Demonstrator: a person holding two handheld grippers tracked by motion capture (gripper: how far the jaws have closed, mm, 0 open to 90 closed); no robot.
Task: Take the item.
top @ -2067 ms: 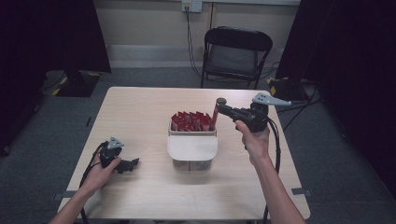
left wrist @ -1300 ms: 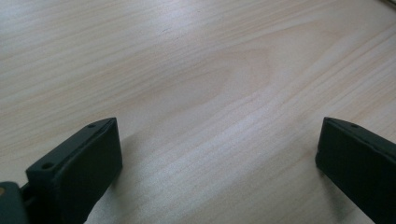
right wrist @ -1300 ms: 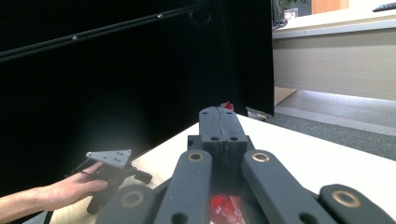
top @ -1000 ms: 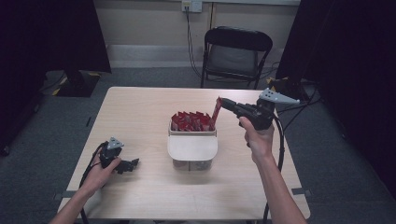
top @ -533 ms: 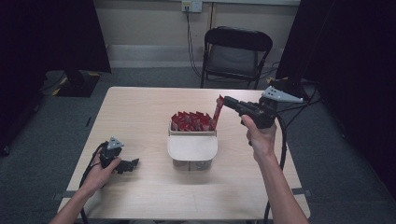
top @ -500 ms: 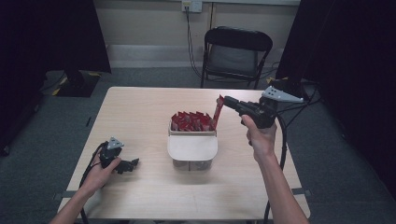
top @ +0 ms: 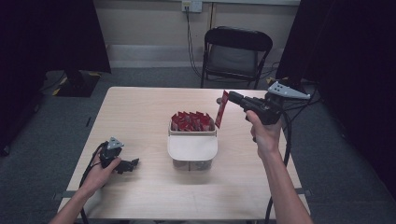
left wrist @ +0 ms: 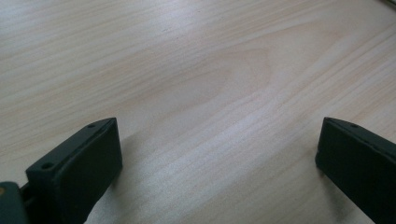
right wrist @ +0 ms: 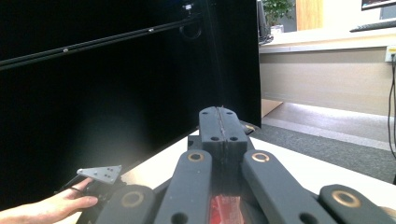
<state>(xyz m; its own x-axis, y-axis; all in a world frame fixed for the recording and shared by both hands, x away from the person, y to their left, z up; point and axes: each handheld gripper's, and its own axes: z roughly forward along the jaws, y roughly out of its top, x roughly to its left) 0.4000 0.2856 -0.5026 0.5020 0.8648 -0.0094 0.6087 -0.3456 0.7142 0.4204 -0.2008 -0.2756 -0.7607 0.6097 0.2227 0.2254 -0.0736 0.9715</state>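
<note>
A white box (top: pixel 192 147) at mid-table holds several red packets (top: pixel 190 121) standing in its far half. My right gripper (top: pixel 224 99) hovers above the box's right far corner, shut on one red packet (top: pixel 221 110) that hangs down from its jaws. In the right gripper view the jaws (right wrist: pixel 220 122) are pressed together, with a bit of the red packet (right wrist: pixel 226 207) showing below them. My left gripper (top: pixel 132 163) rests on the table at the near left, held by a hand, its jaws wide open (left wrist: pixel 217 154) over bare wood.
The light wooden table (top: pixel 140 112) has free room on both sides of the box. A black folding chair (top: pixel 236 53) stands behind the far edge. Dark curtains hang at left and right. Cables trail from both grippers.
My right gripper has risen and drifted slightly right with the red packet, lifting it clear of the box. The left gripper has stayed put.
</note>
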